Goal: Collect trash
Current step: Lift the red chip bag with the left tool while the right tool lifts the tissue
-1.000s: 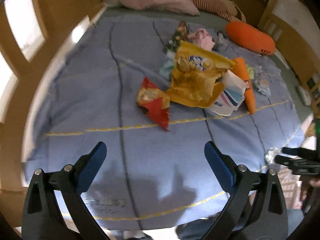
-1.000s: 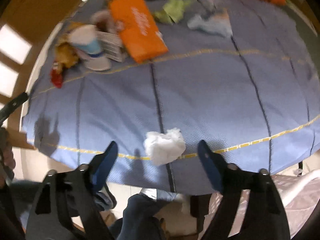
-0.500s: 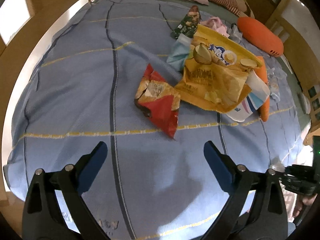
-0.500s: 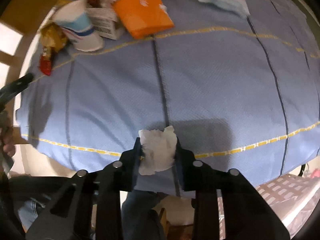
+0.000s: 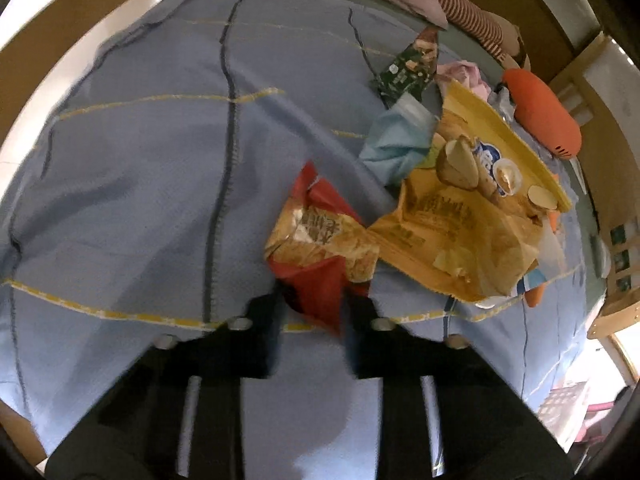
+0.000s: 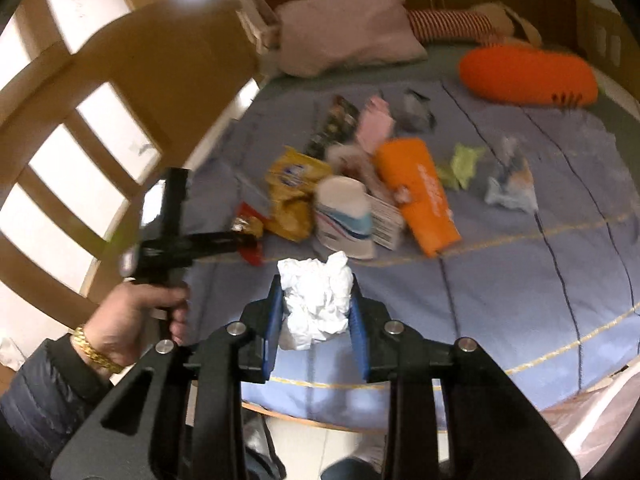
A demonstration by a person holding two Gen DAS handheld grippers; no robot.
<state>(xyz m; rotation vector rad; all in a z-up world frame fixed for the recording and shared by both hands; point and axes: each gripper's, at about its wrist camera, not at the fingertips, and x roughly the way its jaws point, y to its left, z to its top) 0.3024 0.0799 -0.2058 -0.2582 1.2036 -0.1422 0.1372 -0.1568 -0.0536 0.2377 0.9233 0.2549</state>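
Right gripper (image 6: 316, 312): blue-padded fingers clamped on a crumpled white tissue wad (image 6: 316, 300), soft and creased, held off the bed. Left gripper (image 5: 310, 312): dark fingers drawn in on either side of the lower corner of a red snack wrapper (image 5: 320, 256), a crinkled, glossy foil packet with a torn golden face; the view is blurred, but the fingers appear pinched on it. The wrapper lies on a blue woven bedspread (image 5: 140, 184) crossed by dark seams and yellow stitched lines. Touching the wrapper's right edge is a large yellow chip bag (image 5: 472, 216), flattened and wrinkled. Beyond it lie a pale blue crumpled wrapper (image 5: 394, 148) and a dark green packet (image 5: 408, 70). A smooth orange plush cushion (image 5: 540, 118) rests farther right.
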